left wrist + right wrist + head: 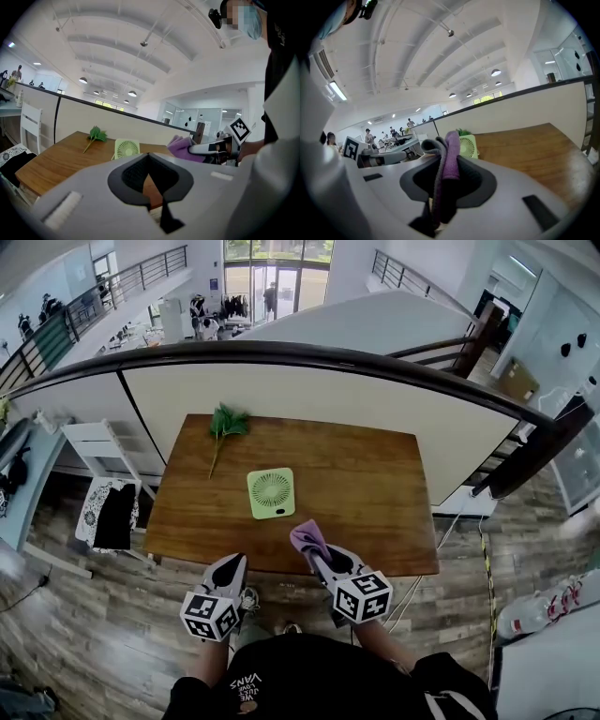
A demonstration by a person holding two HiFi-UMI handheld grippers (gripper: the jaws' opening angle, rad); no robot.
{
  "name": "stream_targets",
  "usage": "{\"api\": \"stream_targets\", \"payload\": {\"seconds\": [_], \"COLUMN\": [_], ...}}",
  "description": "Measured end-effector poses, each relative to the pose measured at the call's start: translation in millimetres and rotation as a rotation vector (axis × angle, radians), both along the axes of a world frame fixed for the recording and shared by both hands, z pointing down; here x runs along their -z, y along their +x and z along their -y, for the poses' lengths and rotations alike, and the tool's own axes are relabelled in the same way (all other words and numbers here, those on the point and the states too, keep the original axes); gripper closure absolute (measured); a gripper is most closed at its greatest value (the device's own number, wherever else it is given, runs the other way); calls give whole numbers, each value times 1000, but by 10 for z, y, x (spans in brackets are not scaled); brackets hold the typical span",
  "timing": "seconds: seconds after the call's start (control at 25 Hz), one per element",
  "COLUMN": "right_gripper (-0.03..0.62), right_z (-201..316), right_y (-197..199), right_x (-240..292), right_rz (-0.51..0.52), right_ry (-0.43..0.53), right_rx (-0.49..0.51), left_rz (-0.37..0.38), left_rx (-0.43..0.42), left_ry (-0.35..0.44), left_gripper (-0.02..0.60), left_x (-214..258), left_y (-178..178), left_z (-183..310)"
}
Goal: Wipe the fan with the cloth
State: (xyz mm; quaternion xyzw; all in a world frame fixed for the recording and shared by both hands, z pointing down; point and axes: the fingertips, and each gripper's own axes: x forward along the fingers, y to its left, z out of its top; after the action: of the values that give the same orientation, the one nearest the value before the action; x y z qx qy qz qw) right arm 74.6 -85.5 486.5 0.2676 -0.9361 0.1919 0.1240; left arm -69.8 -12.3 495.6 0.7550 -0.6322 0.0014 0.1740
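A small light-green fan (271,493) lies flat near the middle of the wooden table (375,493); it shows ahead in the left gripper view (126,149) and behind the cloth in the right gripper view (468,146). My right gripper (316,549) hangs over the table's near edge, shut on a purple cloth (308,538) that sticks up between its jaws (449,157). My left gripper (232,568) sits just off the near edge, shut with nothing in it (149,158). From the left gripper view the cloth (180,146) appears at the right.
A green leafy sprig (225,425) lies at the table's far left. A curved railing wall (309,390) stands behind the table. A white chair (98,442) and dark clothes (112,515) are at the left. A water bottle (548,606) lies at the right.
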Motion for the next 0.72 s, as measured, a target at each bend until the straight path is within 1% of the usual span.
{"api": "stream_targets", "payload": {"seconds": [0.72], "right_gripper": [497], "right_z": [-128], "right_y": [27], "right_x": [-24], "right_rz": [-7], "right_ry": [1], "right_rx": [10], "left_rz": [-4], "left_rx": [7], "left_ry": [-4], "left_gripper": [571], "left_x": [-24], "left_y": [56], "left_z": [-117]}}
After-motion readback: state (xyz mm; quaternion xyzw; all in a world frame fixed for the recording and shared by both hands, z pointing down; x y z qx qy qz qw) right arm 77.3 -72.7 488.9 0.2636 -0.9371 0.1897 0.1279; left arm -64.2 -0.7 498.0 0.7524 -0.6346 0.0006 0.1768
